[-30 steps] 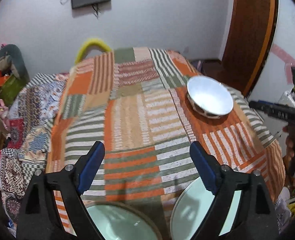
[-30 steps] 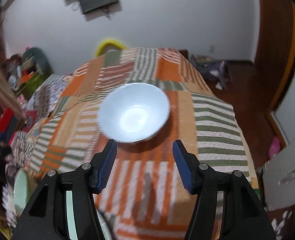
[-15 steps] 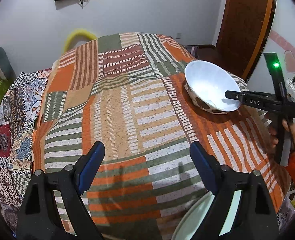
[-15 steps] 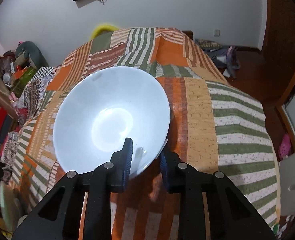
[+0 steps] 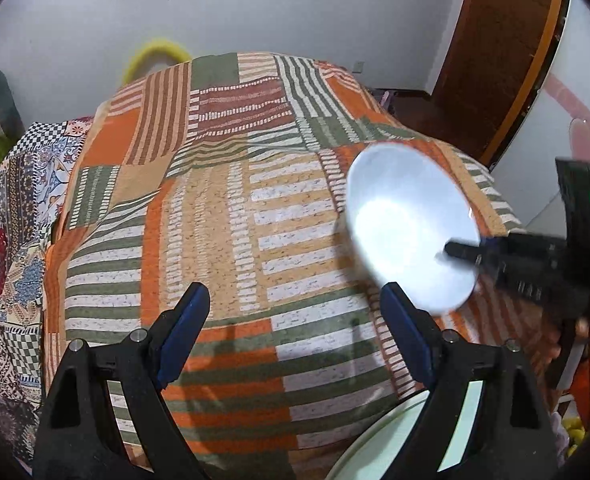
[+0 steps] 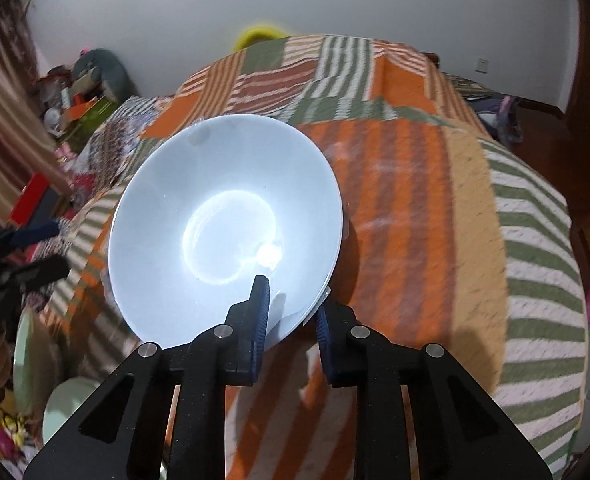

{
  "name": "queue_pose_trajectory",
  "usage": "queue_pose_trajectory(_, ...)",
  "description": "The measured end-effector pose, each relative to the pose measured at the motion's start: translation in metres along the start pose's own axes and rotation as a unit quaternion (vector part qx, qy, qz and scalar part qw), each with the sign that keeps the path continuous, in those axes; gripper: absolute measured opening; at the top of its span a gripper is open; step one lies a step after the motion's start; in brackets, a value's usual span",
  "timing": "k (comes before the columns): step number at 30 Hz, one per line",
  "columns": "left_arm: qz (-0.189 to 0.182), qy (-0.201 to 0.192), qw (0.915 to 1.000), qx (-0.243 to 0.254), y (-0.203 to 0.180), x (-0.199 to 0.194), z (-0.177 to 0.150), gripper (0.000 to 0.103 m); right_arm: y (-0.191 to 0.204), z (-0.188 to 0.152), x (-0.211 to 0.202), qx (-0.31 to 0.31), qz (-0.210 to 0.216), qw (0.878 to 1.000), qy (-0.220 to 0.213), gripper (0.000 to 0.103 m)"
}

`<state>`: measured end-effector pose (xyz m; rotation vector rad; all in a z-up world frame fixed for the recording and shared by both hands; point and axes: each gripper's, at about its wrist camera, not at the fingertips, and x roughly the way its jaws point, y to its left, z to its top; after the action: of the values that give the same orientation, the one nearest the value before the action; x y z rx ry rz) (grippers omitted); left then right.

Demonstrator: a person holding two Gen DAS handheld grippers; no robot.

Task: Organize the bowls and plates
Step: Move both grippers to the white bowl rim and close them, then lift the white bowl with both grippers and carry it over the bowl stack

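Note:
A white bowl [image 6: 223, 220] is pinched at its near rim by my right gripper [image 6: 291, 312], one finger inside and one outside. The bowl is tilted and lifted above the striped patchwork cloth [image 6: 415, 200]. In the left wrist view the same bowl [image 5: 407, 232] hangs tilted at the right, with the right gripper [image 5: 455, 250] reaching in from the right. My left gripper [image 5: 295, 320] is open and empty above the cloth [image 5: 215, 220]. A pale green plate [image 5: 379, 440] lies under the left gripper's right finger.
Pale green plates [image 6: 23, 360] and a green bowl [image 6: 67, 408] sit at the table's near left in the right wrist view. A wooden door [image 5: 503, 52] stands at the right. Cluttered shelves [image 6: 79, 100] stand at the far left.
My right gripper closed on the white bowl's rim and lifted it off the cloth, tilting it. The left gripper stayed open, its view shifting forward off the second green dish.

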<state>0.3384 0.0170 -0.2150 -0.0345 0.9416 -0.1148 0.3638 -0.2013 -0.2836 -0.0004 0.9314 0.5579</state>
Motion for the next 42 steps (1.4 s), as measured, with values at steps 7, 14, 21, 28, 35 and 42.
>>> queue_pose_trajectory(7,-0.001,0.015,0.9999,0.006,-0.003,0.015,0.003,0.067,0.028,-0.002,0.004,-0.042,0.038,0.998,0.007,0.018)
queue_pose_trajectory(14,-0.02,0.062,0.9979,-0.004,0.005,0.034,-0.005,0.036,0.034,0.001,0.02,-0.038,0.037,0.998,0.018,0.018)
queue_pose_trajectory(21,-0.04,0.08,0.996,0.002,0.002,0.042,-0.012,0.01,0.038,-0.003,0.016,-0.017,0.036,0.999,0.015,0.017)
queue_pose_trajectory(28,-0.054,0.061,0.9966,-0.007,0.002,0.015,-0.014,0.01,0.042,-0.004,0.0,0.002,0.035,0.999,0.006,0.017)
queue_pose_trajectory(35,-0.053,0.021,0.9984,-0.005,0.002,-0.036,-0.02,0.01,0.065,-0.005,-0.033,-0.011,0.041,0.999,-0.021,0.017)
queue_pose_trajectory(42,-0.039,-0.008,0.9992,-0.008,0.01,-0.088,-0.037,0.01,0.098,-0.008,-0.059,-0.036,0.048,0.997,-0.041,0.017)
